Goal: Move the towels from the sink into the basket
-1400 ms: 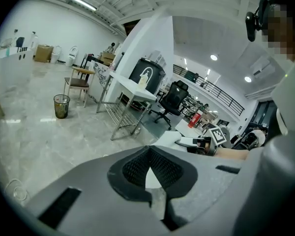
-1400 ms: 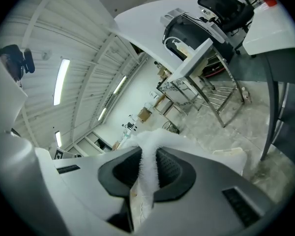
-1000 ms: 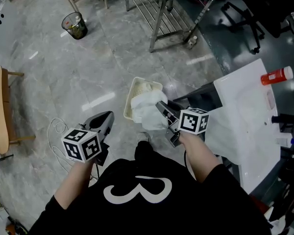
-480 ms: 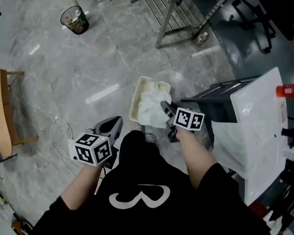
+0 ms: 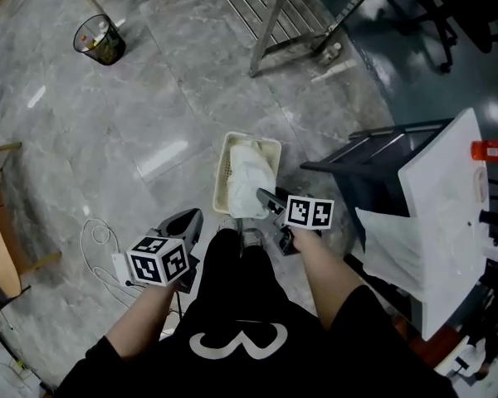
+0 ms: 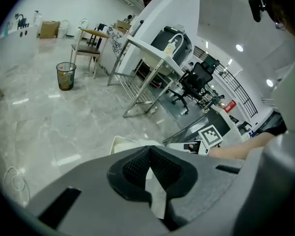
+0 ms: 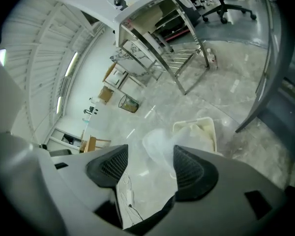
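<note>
My right hand-held gripper has just been opening. Its jaws are wide now, with the white towel loose between them and no pad touching it, over the basket on the floor. I'd let the towel fall clear before lifting away. My left hand-held gripper is closed and empty. A second towel hangs off the sink, right.

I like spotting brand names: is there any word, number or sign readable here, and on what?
"3": in white on the person's black shirt, perhaps a logo.
Marker cubes: black-and-white squares, no words.
Red bottle: print too small to read.
Nothing else readable.
</note>
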Action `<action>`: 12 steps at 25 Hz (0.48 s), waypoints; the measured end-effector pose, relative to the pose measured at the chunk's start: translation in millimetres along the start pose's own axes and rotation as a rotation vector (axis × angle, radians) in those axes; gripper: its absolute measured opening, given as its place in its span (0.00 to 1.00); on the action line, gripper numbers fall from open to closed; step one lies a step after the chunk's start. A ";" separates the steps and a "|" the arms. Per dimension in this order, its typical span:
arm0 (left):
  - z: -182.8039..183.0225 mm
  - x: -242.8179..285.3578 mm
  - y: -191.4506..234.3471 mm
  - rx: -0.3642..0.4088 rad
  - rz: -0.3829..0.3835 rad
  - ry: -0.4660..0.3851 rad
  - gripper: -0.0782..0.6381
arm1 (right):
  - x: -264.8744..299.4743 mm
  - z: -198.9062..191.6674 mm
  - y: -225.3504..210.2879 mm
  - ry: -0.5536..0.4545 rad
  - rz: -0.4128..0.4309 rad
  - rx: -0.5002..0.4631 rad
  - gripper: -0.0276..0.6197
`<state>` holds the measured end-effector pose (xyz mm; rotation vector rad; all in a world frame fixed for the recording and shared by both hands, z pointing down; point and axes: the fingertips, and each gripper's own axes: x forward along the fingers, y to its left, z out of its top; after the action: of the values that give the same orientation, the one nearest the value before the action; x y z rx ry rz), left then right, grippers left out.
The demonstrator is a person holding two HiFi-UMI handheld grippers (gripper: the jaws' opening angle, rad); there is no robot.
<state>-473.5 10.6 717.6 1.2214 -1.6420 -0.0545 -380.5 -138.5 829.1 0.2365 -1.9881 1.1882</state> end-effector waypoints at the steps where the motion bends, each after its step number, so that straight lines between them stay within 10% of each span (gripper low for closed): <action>1: -1.9 5.9 4.3 -0.013 -0.003 0.010 0.12 | 0.3 -4.3 -1.3 0.004 -0.002 -0.008 0.45; 12: 22.7 39.6 -7.2 0.033 -0.100 0.070 0.12 | -18.8 -2.6 30.9 0.009 0.035 -0.154 0.47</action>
<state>-483.0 -32.8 730.5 1.3161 -1.5263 -0.0461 -382.5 -123.8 796.0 0.1184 -2.0716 1.0489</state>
